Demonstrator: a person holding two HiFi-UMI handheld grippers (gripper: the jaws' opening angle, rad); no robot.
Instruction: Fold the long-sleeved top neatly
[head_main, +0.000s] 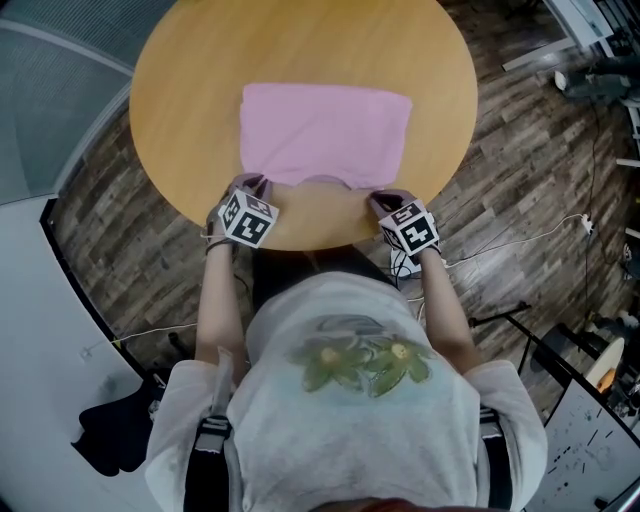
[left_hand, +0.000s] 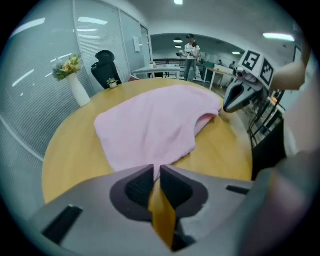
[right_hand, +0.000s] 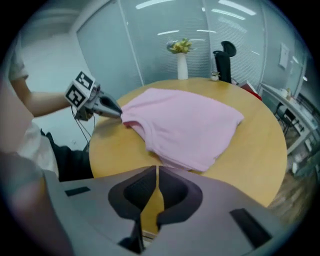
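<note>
A pink long-sleeved top (head_main: 325, 130) lies folded into a flat rectangle on the round wooden table (head_main: 180, 100), its neckline toward the near edge. My left gripper (head_main: 247, 186) is at the top's near left corner, shut on the fabric edge (left_hand: 165, 155), which runs into its closed jaws (left_hand: 156, 167). My right gripper (head_main: 385, 200) is at the near right corner, its jaws (right_hand: 156, 169) shut with the pink hem (right_hand: 180, 160) at their tips. Each gripper view shows the other gripper, right (left_hand: 225, 109) and left (right_hand: 120, 114), tip down on its corner of the top.
A white vase with flowers (left_hand: 75, 82) stands at the table's far edge, with a black office chair (left_hand: 106, 62) behind it. Glass partition walls surround the table. Cables (head_main: 520, 240) run over the wood floor on the right. A person (left_hand: 190, 50) stands far off.
</note>
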